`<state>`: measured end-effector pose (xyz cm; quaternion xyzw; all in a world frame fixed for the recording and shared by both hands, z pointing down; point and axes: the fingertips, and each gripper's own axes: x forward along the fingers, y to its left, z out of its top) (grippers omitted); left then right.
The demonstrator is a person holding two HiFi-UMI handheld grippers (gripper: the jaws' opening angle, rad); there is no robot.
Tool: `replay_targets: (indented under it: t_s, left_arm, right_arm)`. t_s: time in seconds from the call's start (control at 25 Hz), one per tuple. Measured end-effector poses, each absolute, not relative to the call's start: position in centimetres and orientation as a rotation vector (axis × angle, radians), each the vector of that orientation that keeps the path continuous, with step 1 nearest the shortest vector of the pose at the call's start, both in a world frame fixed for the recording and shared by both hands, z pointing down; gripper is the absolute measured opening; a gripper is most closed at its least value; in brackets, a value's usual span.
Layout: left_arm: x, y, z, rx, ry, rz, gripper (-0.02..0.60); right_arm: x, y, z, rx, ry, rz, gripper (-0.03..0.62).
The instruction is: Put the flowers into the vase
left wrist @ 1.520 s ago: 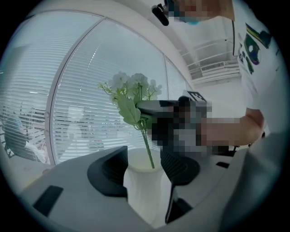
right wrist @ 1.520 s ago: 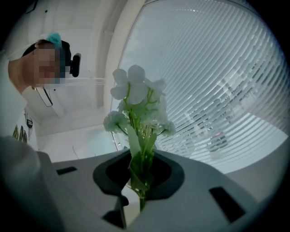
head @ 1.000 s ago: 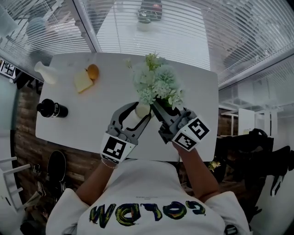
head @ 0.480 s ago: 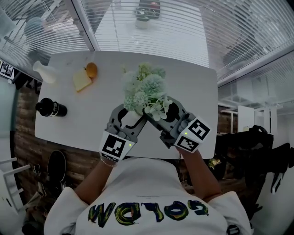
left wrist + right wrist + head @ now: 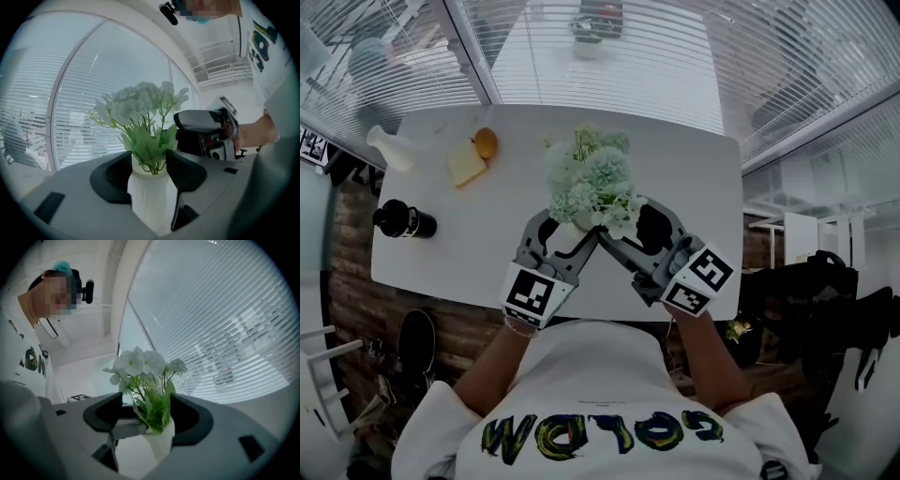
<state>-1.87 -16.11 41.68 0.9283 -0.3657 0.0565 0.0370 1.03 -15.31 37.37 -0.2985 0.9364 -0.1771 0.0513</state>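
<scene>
The white vase (image 5: 149, 197) is clamped by the left gripper (image 5: 569, 228); the jaws of the right gripper (image 5: 630, 216), just opened, are spread around the flowers (image 5: 591, 183) inside.

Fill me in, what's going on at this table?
A person works two grippers at a white table. The left gripper clamps the vase, and the flowers stand in it. The right gripper has just been opening its jaws; they stand apart around the stems, pressing nothing.
</scene>
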Motion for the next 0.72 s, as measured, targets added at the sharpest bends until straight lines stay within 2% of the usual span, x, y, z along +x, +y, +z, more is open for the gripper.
replay_targets:
  t_s: [0.24, 0.72]
  left_arm:
    - [-2.3, -15.7, 41.0, 2.844, -1.131, 0.145, 0.244]
    - [-3.7, -13.9, 39.9, 2.795, -1.162, 0.091, 0.244]
  right_arm:
    - [2.3, -14.6, 36.7, -0.952, 2.819, -0.509, 0.311]
    - [4.5, -13.4, 35.8, -1.090, 2.778, -0.448, 0.218]
